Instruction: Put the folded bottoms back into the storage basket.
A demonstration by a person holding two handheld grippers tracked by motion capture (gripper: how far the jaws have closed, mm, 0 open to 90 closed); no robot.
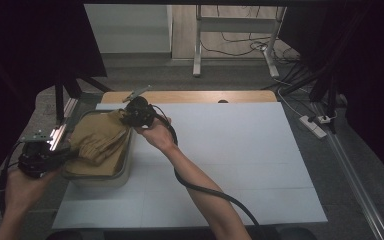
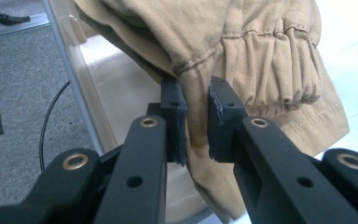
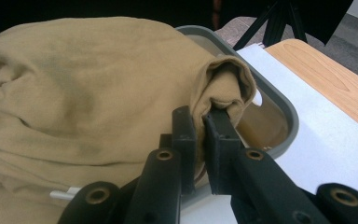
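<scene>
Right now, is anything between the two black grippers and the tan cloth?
Nothing visible. The left gripper and the right gripper each already pinch the tan cloth garment, which lies over the clear plastic tub.

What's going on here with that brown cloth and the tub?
A person is working at a white-topped table with a hand-held claw in each hand. Both claws are pinching the same tan fabric garment with an elastic gathered hem, which is bunched over a clear plastic rectangular tub with a grey rim at the table's left side. The left claw grips a fold beside the gathered hem, and the right claw holds a folded edge at the tub's rim.
</scene>
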